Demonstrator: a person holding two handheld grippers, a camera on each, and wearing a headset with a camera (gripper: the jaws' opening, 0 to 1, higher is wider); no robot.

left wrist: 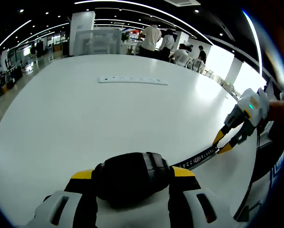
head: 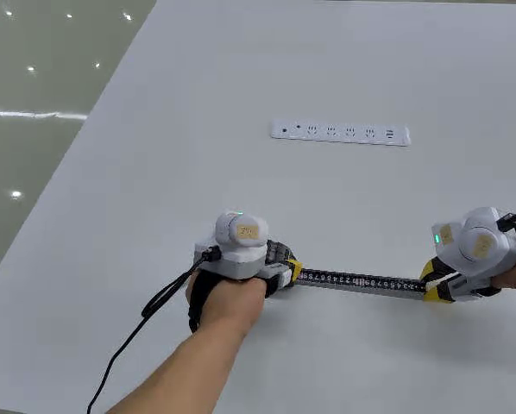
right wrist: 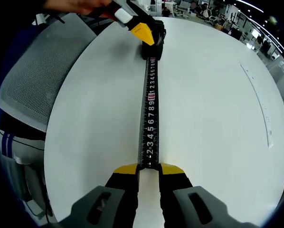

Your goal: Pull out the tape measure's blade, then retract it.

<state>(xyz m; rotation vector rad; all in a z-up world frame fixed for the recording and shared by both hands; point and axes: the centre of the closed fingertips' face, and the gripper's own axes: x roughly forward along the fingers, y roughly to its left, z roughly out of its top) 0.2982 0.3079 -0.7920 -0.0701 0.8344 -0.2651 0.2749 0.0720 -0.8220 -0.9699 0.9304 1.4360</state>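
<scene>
Blade (right wrist: 150,109) drawn out across the table (head: 327,69)

We see the left gripper (head: 288,272) clamped on the tape measure case (left wrist: 132,178), a black body wedged between the yellow-tipped jaws, which press it from both sides. In the left gripper view the case bulges up between those jaws and hides most of the gap. The person's hand (head: 228,302) wraps the gripper from behind, with a black cable trailing off toward the table's near edge.

From the case the blade runs out in a straight dark strip with white numerals toward the right gripper (head: 431,283). That gripper has its two jaws pinched together on the blade's free end; in the right gripper view the strip comes in exactly between the yellow tips, its lowest numbers nearest them. The blade stays low along the white surface; we cannot tell whether it touches it.

Both grippers sit near the table's front edge, well apart from each other. A white power strip (head: 340,132) lies flat farther back, well clear of the tape. In the right gripper view we find a grey mesh chair (right wrist: 33,80) beside the table. In the left gripper view, people (left wrist: 151,38) stand in the background beyond the far edge.
</scene>
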